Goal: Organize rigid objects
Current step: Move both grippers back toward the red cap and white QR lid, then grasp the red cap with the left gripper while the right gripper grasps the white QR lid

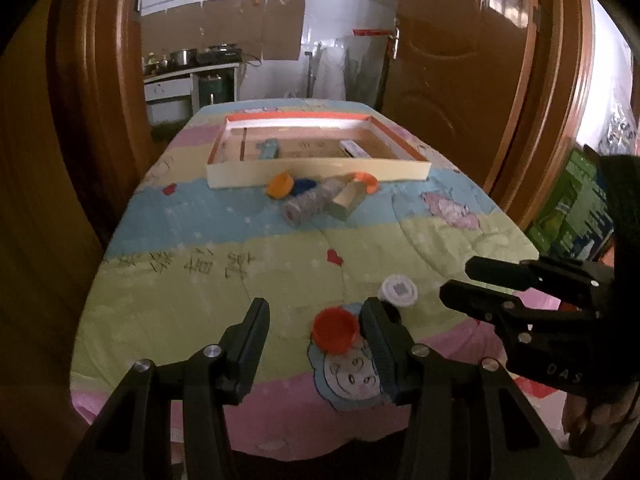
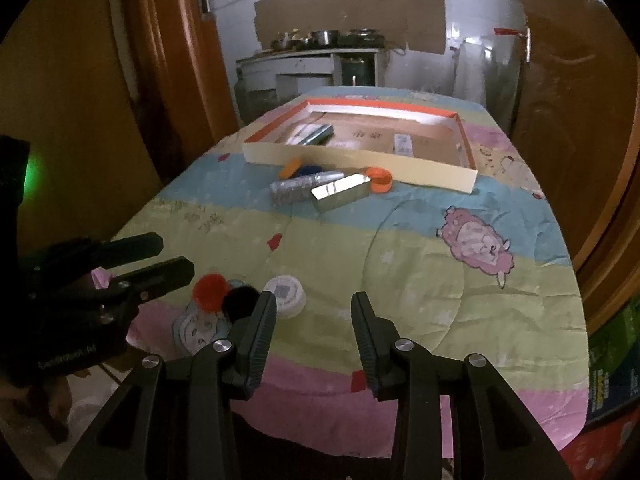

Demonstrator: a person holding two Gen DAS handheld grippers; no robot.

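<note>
Orange-rimmed box (image 1: 316, 168) holds a few items while caps and bottle (image 1: 312, 202) wait on the counter (image 1: 200, 280), my left tool (image 1: 316, 316) and right tool (image 2: 314, 312) both spread apart, empty.

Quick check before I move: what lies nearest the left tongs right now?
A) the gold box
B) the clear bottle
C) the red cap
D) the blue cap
C: the red cap sits on the cloth just ahead of the open left tongs, by the right finger, while the gold box, clear bottle and blue cap lie far off by the tray.
</note>
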